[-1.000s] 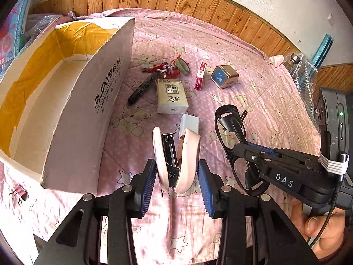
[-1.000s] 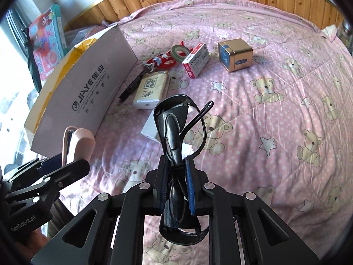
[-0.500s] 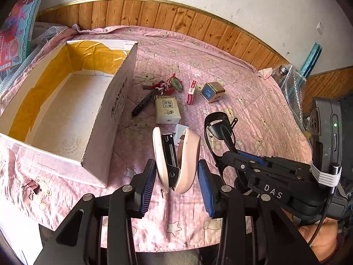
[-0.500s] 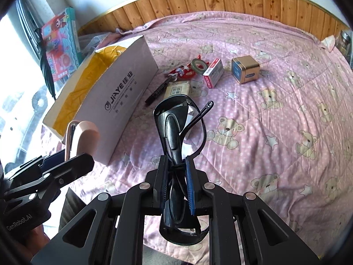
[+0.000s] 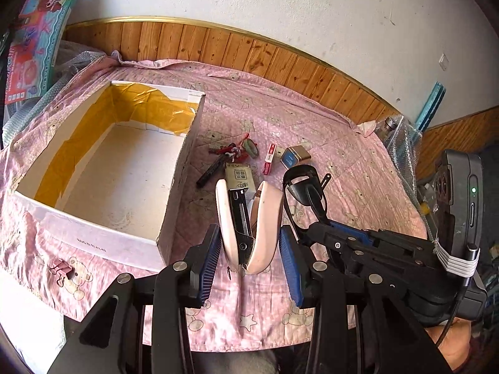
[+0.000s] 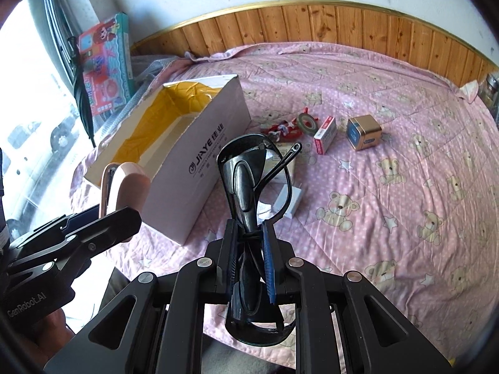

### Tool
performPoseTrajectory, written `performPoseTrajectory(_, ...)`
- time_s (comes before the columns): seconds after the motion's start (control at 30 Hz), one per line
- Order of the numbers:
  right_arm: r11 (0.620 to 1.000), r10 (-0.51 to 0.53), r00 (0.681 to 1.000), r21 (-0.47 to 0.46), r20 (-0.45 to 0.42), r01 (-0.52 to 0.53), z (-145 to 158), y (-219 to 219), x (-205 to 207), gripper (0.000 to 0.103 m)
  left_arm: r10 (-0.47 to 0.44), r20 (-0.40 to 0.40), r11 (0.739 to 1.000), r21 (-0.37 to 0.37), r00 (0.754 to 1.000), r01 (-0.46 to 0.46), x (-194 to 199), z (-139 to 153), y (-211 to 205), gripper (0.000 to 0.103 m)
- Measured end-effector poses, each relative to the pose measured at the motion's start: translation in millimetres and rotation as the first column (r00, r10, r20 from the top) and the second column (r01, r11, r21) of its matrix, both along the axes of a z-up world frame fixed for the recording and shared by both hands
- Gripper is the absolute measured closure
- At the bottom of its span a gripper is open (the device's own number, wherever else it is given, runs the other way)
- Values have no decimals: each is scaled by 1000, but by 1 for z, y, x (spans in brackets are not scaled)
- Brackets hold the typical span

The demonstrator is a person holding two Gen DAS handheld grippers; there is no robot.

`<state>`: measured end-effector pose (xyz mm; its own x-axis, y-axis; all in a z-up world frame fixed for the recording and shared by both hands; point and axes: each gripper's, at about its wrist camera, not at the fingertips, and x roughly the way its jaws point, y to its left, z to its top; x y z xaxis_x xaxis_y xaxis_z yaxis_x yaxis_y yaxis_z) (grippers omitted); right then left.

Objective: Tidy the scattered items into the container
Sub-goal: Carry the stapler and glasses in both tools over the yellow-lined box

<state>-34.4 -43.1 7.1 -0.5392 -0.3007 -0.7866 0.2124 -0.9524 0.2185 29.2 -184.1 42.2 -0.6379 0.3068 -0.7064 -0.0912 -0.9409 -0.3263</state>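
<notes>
Both held: stapler (image 5: 249, 224) in left gripper (image 5: 249, 258), glasses (image 6: 249, 187) in right gripper (image 6: 249, 249)

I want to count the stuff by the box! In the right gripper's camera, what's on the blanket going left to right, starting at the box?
White box → red keychain → tape roll → red-and-white staple box → gold tin.

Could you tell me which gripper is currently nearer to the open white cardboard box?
Left. The left gripper sits just beside the box; the right gripper is farther right.
</notes>
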Motion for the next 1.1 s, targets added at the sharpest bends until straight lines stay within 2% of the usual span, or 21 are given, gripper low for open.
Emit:
performPoseTrajectory(0.6, 998, 57, 998, 30, -39, -56, 32, -47, -24, 86, 68, -49, 996, 52, 996, -66, -9, 24, -50, 63)
performPoseTrajectory(1.1, 987, 159, 986, 19, -57, -158, 50, -108, -65, 86, 160, -45, 986, 61, 986, -157, -34, 29, -103, 63)
